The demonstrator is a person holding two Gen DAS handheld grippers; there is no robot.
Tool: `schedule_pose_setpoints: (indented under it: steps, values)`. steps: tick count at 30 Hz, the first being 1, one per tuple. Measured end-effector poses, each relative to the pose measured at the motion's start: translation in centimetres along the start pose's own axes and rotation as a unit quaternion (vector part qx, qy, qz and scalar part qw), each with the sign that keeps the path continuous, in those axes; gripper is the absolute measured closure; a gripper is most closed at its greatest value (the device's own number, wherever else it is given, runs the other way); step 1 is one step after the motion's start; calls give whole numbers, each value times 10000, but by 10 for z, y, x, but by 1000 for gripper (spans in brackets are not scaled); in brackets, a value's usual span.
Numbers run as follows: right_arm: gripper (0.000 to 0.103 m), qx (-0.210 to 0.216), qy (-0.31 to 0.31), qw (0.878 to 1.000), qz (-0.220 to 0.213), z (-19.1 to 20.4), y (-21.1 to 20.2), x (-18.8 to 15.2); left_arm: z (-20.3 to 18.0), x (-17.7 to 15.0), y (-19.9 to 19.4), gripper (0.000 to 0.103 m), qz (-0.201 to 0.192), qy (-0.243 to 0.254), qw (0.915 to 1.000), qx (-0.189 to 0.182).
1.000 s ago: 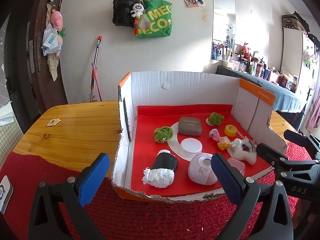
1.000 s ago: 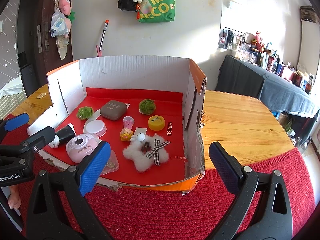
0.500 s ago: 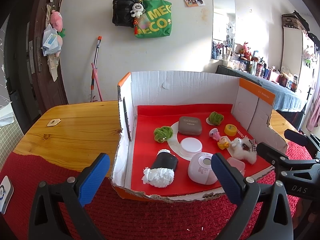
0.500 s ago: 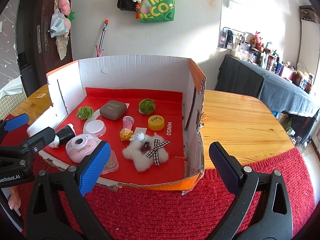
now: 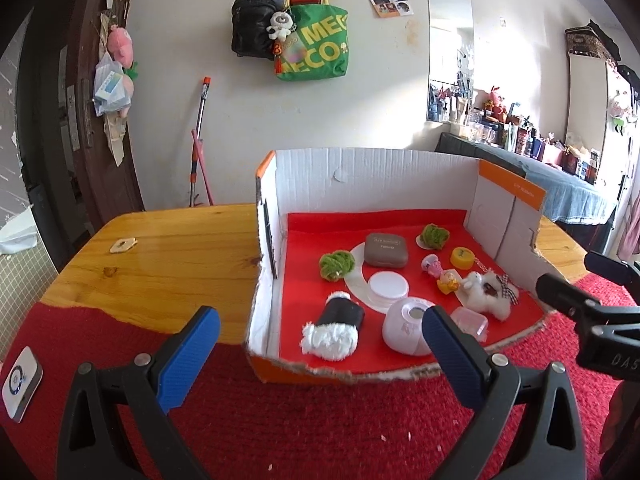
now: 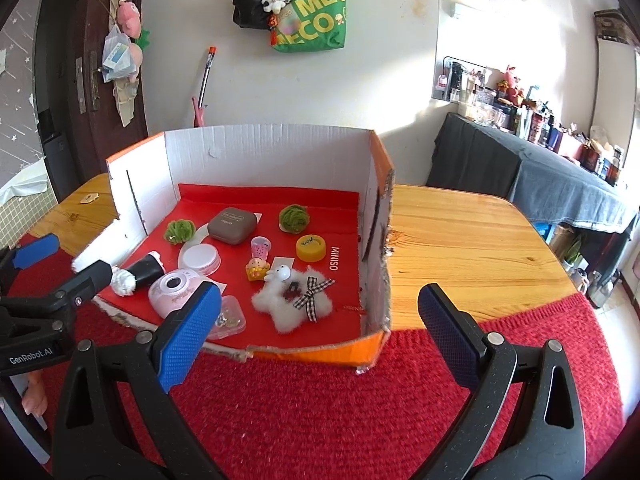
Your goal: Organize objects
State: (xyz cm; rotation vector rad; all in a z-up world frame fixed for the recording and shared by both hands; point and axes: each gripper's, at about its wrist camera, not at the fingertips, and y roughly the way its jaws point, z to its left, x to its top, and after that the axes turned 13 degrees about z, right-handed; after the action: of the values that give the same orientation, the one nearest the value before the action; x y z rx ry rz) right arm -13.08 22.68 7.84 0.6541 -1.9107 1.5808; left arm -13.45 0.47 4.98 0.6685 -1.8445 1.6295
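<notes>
- While both grippers hover over the red mat (image 6: 320, 400), the cardboard box (image 5: 380, 176) sits mid-frame with its near side cut away, red floor showing.
- Inside, counted: two green pompoms (image 5: 337, 265) (image 5: 434, 236), one brown case (image 5: 386, 249), one white round lid (image 5: 388, 286), one pink camera (image 6: 176, 292), one black roll with a white fluffy end (image 5: 338, 322), one yellow round tin (image 6: 311, 248), two little figurines (image 6: 261, 247) (image 6: 257, 269) (too small to read), one white plush with a checked bow (image 6: 298, 300), one clear small case (image 6: 229, 317).
- Left gripper (image 5: 320, 350): blue pads spread wide, nothing between them; in its view the black roll and the pink camera lie just beyond the gap, lower centre.
- Right gripper (image 6: 320, 326): fingers also wide apart, empty; the white plush lies above the gap, the clear case just beside the left pad (image 6: 188, 336).
- All of it rests on a wooden table (image 6: 460, 240).
</notes>
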Motion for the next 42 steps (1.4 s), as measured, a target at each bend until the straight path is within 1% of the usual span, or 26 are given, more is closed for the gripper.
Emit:
schedule_pose_setpoints:
  steps: [4, 7, 11, 14, 16, 19, 22, 24, 27, 33, 42]
  values:
    - [2, -3, 23, 9999, 106, 0, -13, -6, 3, -7, -10, 0, 133, -60, 9999, -73]
    - [2, 70, 27, 9994, 334, 1, -16, -16, 2, -15, -16, 0, 270, -29, 9996, -66]
    - [2, 145, 51, 9966, 805, 4, -9, -34, -1, -31, -17, 0, 574, 5, 9984, -5]
    - [2, 125, 169, 9927, 1187, 4, 3, -43, -3, -40, -10, 0, 888, -61, 9960, 6]
    - [2, 103, 226, 9904, 1357, 2, 10, -47, -4, -45, -3, 0, 1034, -112, 9946, 68]
    - [2, -52, 274, 9871, 1575, 1, 20, -52, -7, -49, 8, 0, 1223, -119, 9922, 216]
    - [2, 34, 323, 9829, 1815, -2, 28, -55, -7, -52, 18, 0, 1464, -216, 9889, 128]
    - [2, -54, 253, 9828, 1831, 0, 29, -56, -6, -55, 25, 0, 1643, -305, 9859, 81]
    - [0, -104, 262, 9823, 1849, 1, 29, -56, -8, -56, 26, 0, 1661, -288, 9856, 159]
    - [0, -131, 286, 9816, 1884, 2, 28, -55, -10, -55, 27, 0, 1673, -257, 9852, 252]
    - [0, -131, 283, 9815, 1887, 2, 28, -55, -10, -54, 27, 0, 1668, -257, 9853, 265]
